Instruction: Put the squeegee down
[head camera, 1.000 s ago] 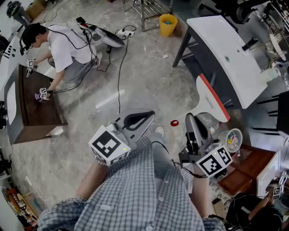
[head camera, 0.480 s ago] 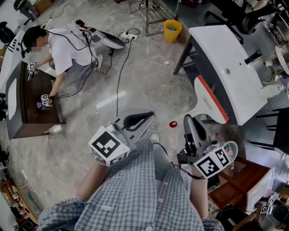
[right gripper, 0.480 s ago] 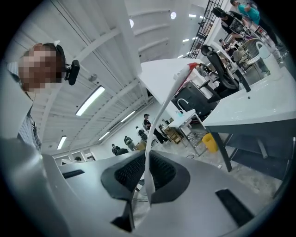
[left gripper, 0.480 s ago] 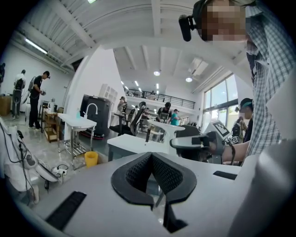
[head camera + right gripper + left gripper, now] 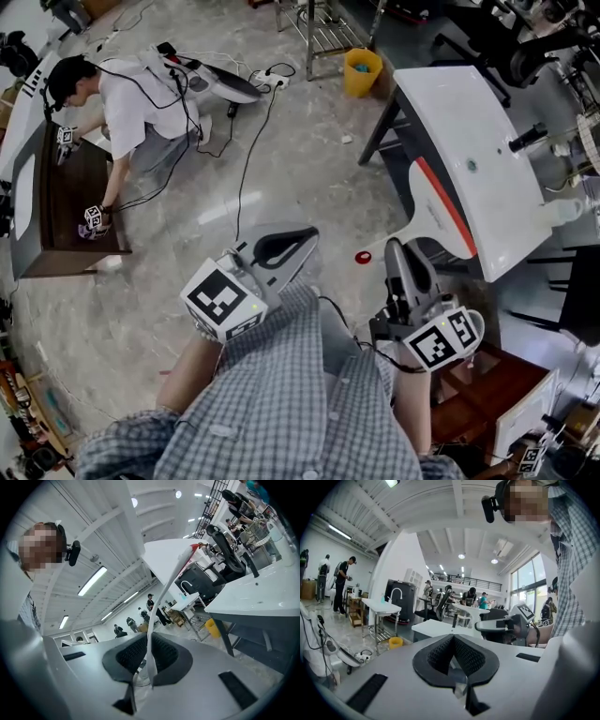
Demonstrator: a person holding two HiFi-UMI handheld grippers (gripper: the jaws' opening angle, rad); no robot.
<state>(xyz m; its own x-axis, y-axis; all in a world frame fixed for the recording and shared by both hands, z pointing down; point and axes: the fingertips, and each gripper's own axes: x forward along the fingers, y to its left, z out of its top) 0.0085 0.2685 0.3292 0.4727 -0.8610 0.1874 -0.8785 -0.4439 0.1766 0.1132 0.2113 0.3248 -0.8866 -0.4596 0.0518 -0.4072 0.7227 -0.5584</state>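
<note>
The person is standing beside the white desk (image 5: 459,122), with the right gripper (image 5: 398,248) held out at waist height and angled forward and up. It is pinching the thin handle of the squeegee (image 5: 433,211). The red-edged blade is hanging in the air just off the desk's near edge and isn't set down yet. I'd guess the raised hold is keeping it clear until a spot is picked. The left gripper (image 5: 302,239) is idling alongside, pressed together on nothing, forearm tucked close to the body.
</note>
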